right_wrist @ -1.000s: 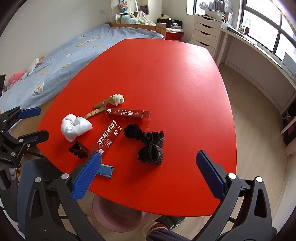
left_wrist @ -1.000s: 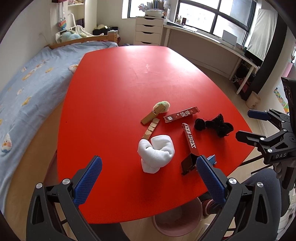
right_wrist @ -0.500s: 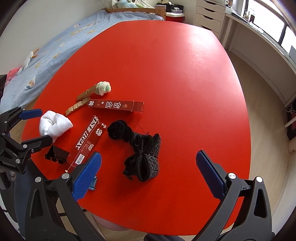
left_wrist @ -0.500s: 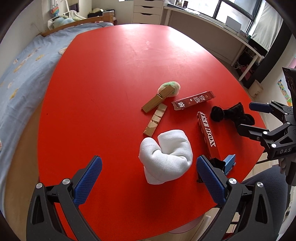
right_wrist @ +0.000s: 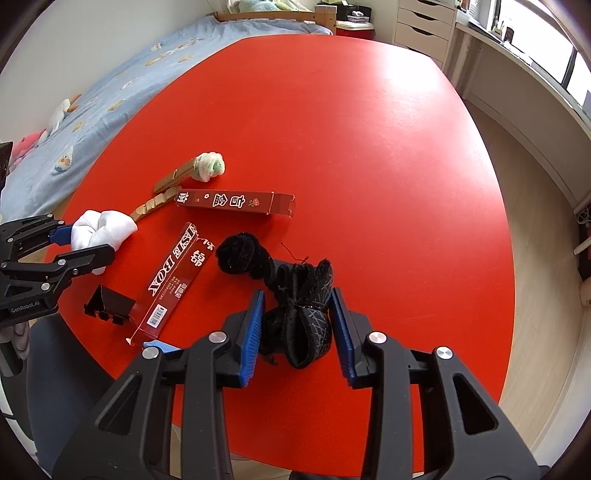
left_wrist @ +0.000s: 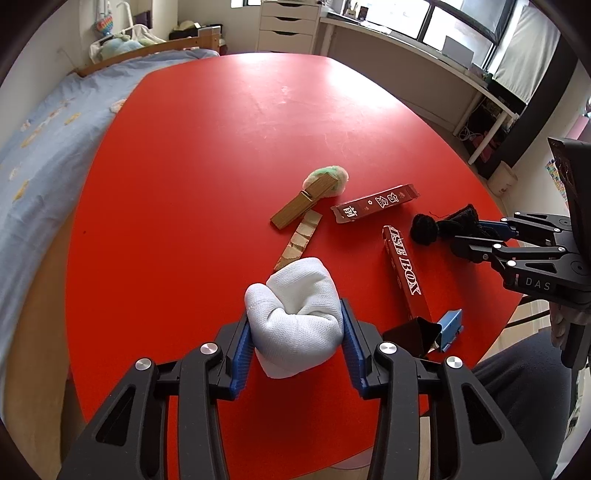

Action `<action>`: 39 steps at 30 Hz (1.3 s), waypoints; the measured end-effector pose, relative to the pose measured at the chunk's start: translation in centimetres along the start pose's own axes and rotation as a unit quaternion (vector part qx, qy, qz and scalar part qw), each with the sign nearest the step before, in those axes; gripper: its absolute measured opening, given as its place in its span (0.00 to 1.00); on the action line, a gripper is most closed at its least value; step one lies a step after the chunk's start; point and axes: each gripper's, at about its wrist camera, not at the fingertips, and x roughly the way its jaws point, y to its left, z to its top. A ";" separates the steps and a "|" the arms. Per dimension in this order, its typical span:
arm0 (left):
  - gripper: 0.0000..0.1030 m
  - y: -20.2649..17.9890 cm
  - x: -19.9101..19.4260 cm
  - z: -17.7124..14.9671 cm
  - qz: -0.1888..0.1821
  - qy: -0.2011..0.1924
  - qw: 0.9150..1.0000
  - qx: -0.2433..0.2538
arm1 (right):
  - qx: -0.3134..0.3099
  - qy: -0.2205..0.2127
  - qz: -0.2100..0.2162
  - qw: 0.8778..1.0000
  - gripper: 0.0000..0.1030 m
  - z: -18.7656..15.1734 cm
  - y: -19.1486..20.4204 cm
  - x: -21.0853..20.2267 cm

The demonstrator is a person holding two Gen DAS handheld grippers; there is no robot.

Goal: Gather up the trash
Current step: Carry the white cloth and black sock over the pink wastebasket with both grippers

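Trash all lay uncollected on the red table [left_wrist: 184, 184]: left gripper [left_wrist: 294, 325] clamped the white sock [left_wrist: 295, 317], right gripper [right_wrist: 297, 321] pinched the black sock bundle [right_wrist: 295, 295].

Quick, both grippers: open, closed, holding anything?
Left gripper: closed on the white sock bundle, still on the table.
Right gripper: fingers around the black sock bundle; full contact cannot be told.

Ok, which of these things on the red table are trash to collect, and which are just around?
For the job:
- white sock bundle, between the left gripper pads
- black sock bundle, between the right gripper pads
- two dark red boxes
- wooden pieces
- greenish ball
- small black piece
- blue piece

Just around:
- bed
- drawer unit
- desk
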 end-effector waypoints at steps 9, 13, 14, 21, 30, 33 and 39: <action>0.40 0.1 -2.2 -0.1 0.003 -0.022 1.000 -0.001 | 0.001 -0.024 0.009 1.000 0.32 -0.6 0.3 -2.5; 0.40 -0.3 -3.7 -0.5 0.004 -0.033 0.999 0.001 | 0.001 -0.037 0.015 0.999 0.32 -1.1 0.5 -4.1; 0.40 -0.4 -4.1 -0.6 0.004 -0.036 0.999 0.003 | 0.000 -0.041 0.017 0.999 0.32 -1.3 0.6 -4.5; 0.40 -1.6 -7.1 -1.9 0.005 -0.061 0.998 0.014 | -0.010 -0.067 0.026 0.997 0.32 -3.4 1.8 -8.1; 0.40 -3.3 -9.4 -4.3 -0.014 -0.074 0.997 0.024 | -0.023 -0.083 0.047 0.995 0.32 -7.0 3.6 -11.3; 0.40 -3.7 -9.6 -5.2 -0.022 -0.072 0.997 0.027 | -0.030 -0.081 0.051 0.995 0.32 -8.1 4.1 -11.7; 0.40 -4.8 -9.7 -7.1 -0.038 -0.060 0.997 0.032 | -0.042 -0.061 0.067 0.995 0.33 -9.9 4.9 -11.8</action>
